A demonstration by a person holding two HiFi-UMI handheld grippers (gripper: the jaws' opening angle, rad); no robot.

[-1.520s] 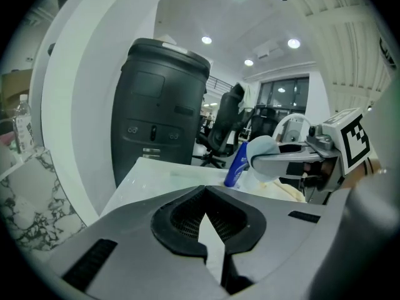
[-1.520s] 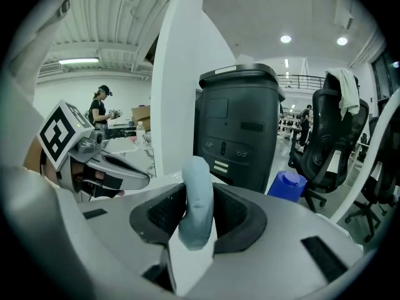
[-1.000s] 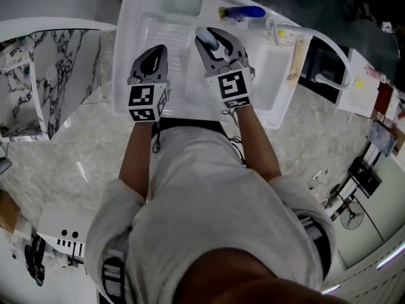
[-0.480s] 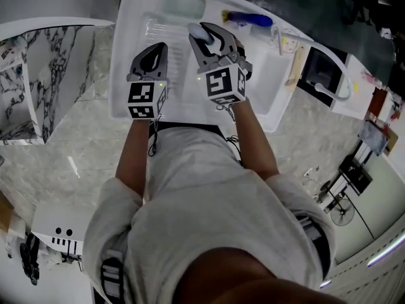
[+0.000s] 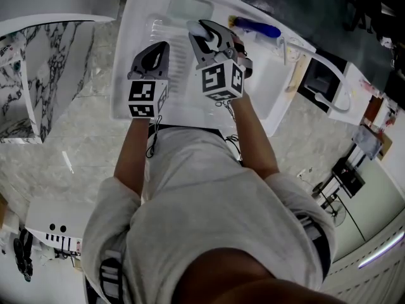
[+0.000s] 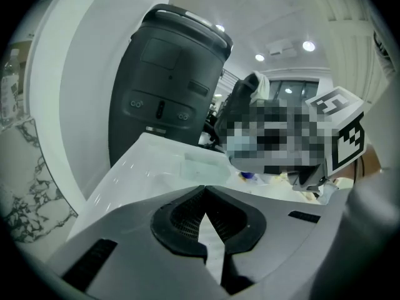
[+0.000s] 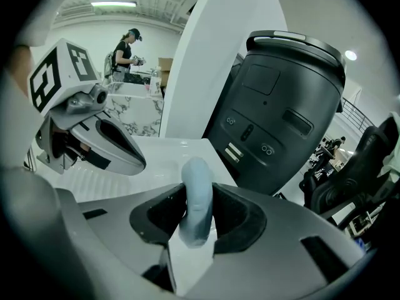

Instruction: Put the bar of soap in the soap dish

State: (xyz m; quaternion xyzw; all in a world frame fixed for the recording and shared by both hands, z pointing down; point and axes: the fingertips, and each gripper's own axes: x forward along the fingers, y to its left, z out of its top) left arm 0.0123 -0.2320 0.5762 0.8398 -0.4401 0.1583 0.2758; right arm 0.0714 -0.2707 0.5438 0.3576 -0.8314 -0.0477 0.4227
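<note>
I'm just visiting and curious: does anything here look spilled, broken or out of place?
Nothing stands out. The soap is pinched on edge in the right tool, over the white basin, and the soap dish sits empty.

White sink unit (image 5: 183, 100), soap dish (image 5: 188, 6), blue object (image 5: 256, 25)

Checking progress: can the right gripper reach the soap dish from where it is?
Probably yes. The right gripper, shut on the soap, sits just short of the dish, nothing lies between them, and the left gripper is off to the side.
</note>
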